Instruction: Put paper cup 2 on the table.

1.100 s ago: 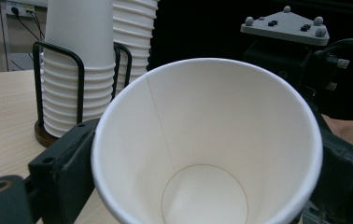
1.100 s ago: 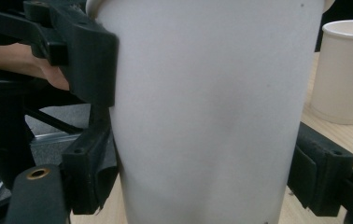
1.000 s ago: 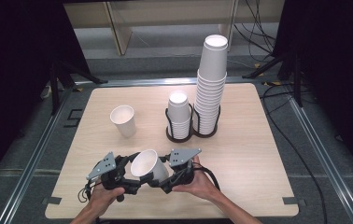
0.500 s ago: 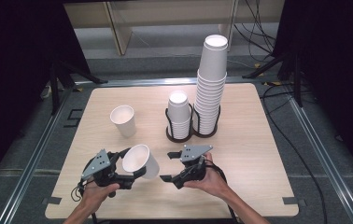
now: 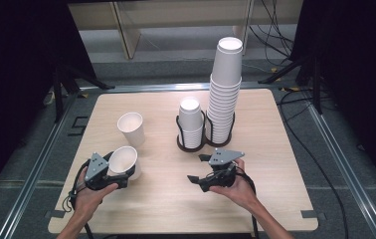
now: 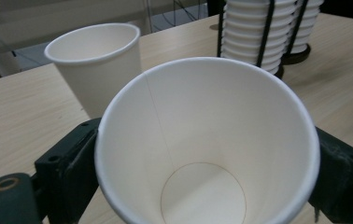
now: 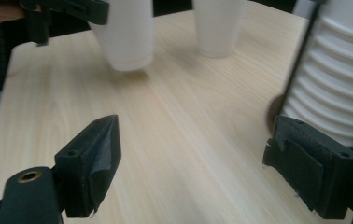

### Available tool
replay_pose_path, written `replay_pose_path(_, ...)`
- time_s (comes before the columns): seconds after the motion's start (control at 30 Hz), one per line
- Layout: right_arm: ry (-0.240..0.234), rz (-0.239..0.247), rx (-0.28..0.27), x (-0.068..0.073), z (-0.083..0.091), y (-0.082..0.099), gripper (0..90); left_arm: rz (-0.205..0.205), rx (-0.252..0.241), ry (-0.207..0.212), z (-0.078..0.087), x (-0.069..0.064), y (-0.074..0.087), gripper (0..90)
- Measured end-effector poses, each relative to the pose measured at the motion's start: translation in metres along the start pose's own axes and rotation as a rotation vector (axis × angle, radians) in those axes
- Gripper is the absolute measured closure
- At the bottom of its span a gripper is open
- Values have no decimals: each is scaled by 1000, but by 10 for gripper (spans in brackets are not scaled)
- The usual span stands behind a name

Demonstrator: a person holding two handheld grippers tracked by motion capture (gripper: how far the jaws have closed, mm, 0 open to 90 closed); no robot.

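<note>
The left gripper (image 5: 119,175) clamps a white paper cup (image 5: 123,160) by its sides, mouth tilted up, low over the pale wooden table (image 5: 166,199). A second white paper cup (image 5: 131,127) stands upright just beyond it. The right gripper (image 5: 196,179), jaws wide and empty, hangs well apart to the right.

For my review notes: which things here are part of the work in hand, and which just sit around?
In the job:
- paper cup clamped by the left gripper
- standing cup beside it
- right gripper, jaws open, nothing in them
- short stack and tall stack in the black holder

Lying about:
- cables on the floor behind the table
</note>
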State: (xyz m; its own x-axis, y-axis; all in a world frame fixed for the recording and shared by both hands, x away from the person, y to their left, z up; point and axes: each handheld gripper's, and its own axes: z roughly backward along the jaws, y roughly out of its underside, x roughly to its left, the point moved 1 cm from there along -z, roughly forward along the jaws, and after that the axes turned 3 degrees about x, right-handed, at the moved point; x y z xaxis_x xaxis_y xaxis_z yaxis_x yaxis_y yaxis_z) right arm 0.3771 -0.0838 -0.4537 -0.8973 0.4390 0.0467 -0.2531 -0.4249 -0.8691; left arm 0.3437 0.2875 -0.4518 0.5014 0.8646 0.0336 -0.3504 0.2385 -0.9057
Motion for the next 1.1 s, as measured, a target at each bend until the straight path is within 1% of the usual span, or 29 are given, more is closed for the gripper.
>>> replay_pose_path(0.03, 22, 15, -11, -3, 3, 2, 175, 11, 1, -13, -1, 2, 1, 108)
replay_pose_path(0.07, 28, -14, 0, -4, 6, 4, 175, 16, 8, -17, -1, 5, 1, 108)
replay_pose_path(0.1, 47, -24, 8, -6, 9, 5, 167, 12, 18, -27, 0, 7, 2, 108)
replay_pose_path(0.13, 65, -29, 4, -7, 12, 7, 164, 25, 20, -35, -1, 8, 2, 108)
replay_pose_path(0.17, 64, -42, 2, -9, 16, 8, 169, 28, 22, -34, -1, 10, 3, 108)
replay_pose_path(0.2, 78, -57, 2, -11, 20, 10, 170, 35, 24, -39, -1, 12, 3, 108)
replay_pose_path(0.23, 78, -76, -9, -12, 22, 11, 170, 33, 31, -45, -1, 14, 4, 108)
replay_pose_path(0.27, 108, -65, -9, -15, 25, 12, 170, 41, 29, -47, -1, 14, 4, 108)
replay_pose_path(0.3, 108, -83, -5, -15, 28, 14, 171, 44, 30, -49, -2, 16, 5, 107)
replay_pose_path(0.33, 118, -95, -5, -16, 30, 15, 170, 51, 26, -50, -3, 17, 5, 107)
replay_pose_path(0.37, 112, -92, -16, -17, 31, 16, 171, 47, 35, -57, -2, 18, 6, 107)
replay_pose_path(0.4, 126, -87, -6, -18, 33, 17, 171, 49, 33, -61, -3, 18, 6, 107)
replay_pose_path(0.43, 121, -103, -4, -17, 34, 18, 173, 53, 25, -57, -4, 19, 6, 108)
replay_pose_path(0.47, 126, -92, -8, -18, 35, 18, 174, 54, 33, -63, -3, 20, 6, 108)
replay_pose_path(0.5, 121, -102, -6, -17, 36, 18, 174, 54, 35, -65, -3, 21, 6, 108)
replay_pose_path(0.57, 120, -103, -4, -17, 36, 18, 174, 60, 33, -67, -3, 22, 7, 108)
replay_pose_path(0.63, 124, -91, -4, -17, 36, 18, 174, 61, 35, -72, -3, 22, 7, 108)
replay_pose_path(0.7, 121, -103, -2, -16, 35, 19, 175, 62, 34, -75, -3, 23, 7, 107)
replay_pose_path(0.77, 121, -104, -2, -16, 35, 19, 175, 62, 41, -78, -3, 23, 8, 107)
replay_pose_path(0.8, 128, -90, 0, -18, 36, 19, 175, 66, 33, -74, -4, 24, 8, 107)
replay_pose_path(0.87, 126, -100, -12, -18, 36, 19, 175, 67, 38, -80, -4, 24, 9, 107)
replay_pose_path(0.9, 142, -102, -5, -19, 37, 19, 175, 67, 37, -79, -4, 25, 9, 108)
replay_pose_path(0.93, 145, -89, -3, -21, 37, 19, 174, 71, 42, -83, -3, 25, 9, 107)
replay_pose_path(0.97, 140, -118, -3, -21, 38, 20, 175, 69, 45, -87, -3, 25, 10, 108)
replay_pose_path(1.0, 154, -122, -2, -22, 39, 20, 175, 73, 43, -85, -3, 26, 10, 108)
replay_pose_path(1.03, 158, -124, 3, -22, 39, 20, 175, 75, 44, -87, -3, 26, 10, 107)
replay_pose_path(1.1, 145, -134, -13, -23, 39, 20, 175, 80, 44, -93, -4, 27, 11, 107)
